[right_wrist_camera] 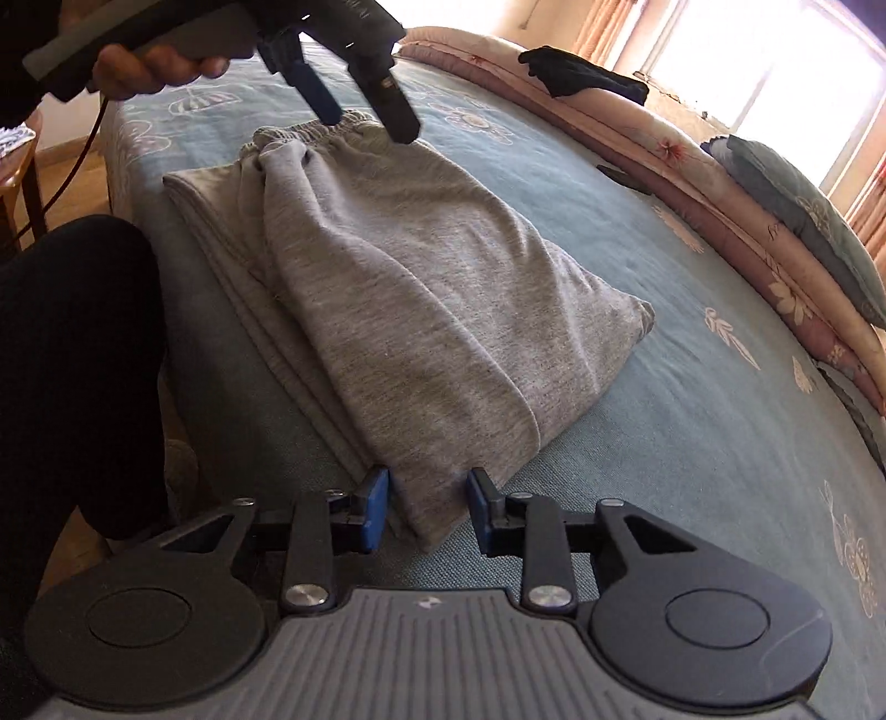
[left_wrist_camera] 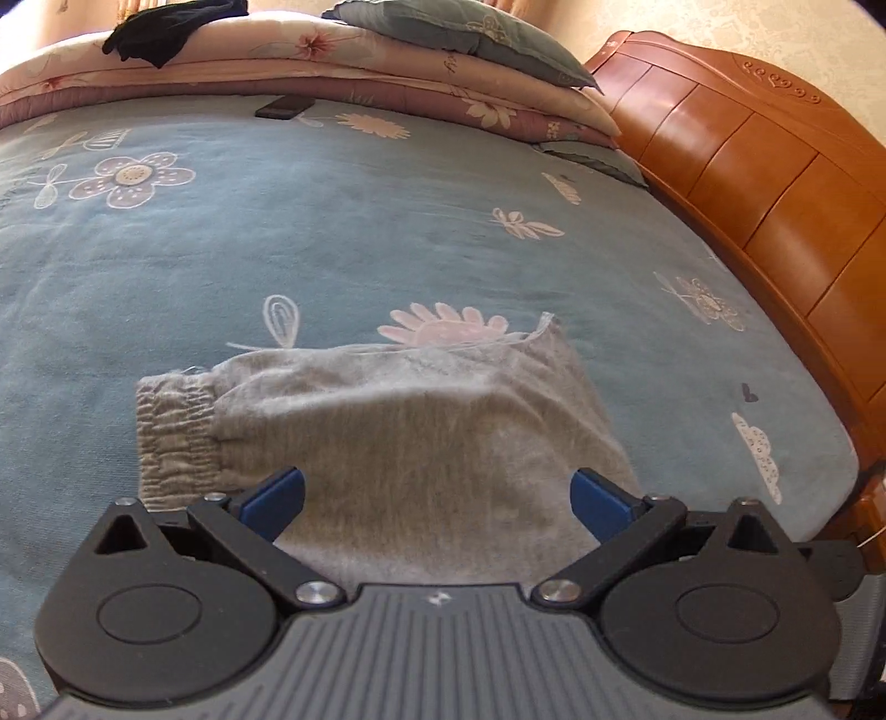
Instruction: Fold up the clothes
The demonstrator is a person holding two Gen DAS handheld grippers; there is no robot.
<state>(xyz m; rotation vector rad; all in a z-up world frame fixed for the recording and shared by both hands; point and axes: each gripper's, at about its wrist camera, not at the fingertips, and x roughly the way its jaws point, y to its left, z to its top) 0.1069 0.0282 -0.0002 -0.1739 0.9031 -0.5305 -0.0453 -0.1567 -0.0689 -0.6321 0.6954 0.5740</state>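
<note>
blue flowered bed sheet (right_wrist_camera: pixel 692 421) fills both views. wooden headboard (left_wrist_camera: pixel 775 183) runs along 2 o'clock in the left wrist view. stacked pink quilts (left_wrist_camera: pixel 343 61) at 12 o'clock there, grey pillow (left_wrist_camera: pixel 459 33) on top, black garment (left_wrist_camera: pixel 171 30) at 11 o'clock on the quilts, dark phone (left_wrist_camera: pixel 283 106) on the sheet just below them. grey sweatpants (right_wrist_camera: pixel 421 288), folded into a thick bundle, lie on the sheet near the bed edge, centre of the right wrist view, elastic waistband at 12 o'clock. person's dark-clothed leg (right_wrist_camera: pixel 72 360) at 9 o'clock beside the bed. left gripper (right_wrist_camera: pixel 368 124) at 12 o'clock in the right wrist view, over the waistband, jaws wide apart, nothing held; own view shows the blue pads spread over grey cloth. hand (right_wrist_camera: pixel 149 69) grips its handle. right gripper (right_wrist_camera: pixel 426 498) at 6 o'clock, jaws narrowed, folded corner of the sweatpants between the pads; cannot tell if the pads press on it.
</note>
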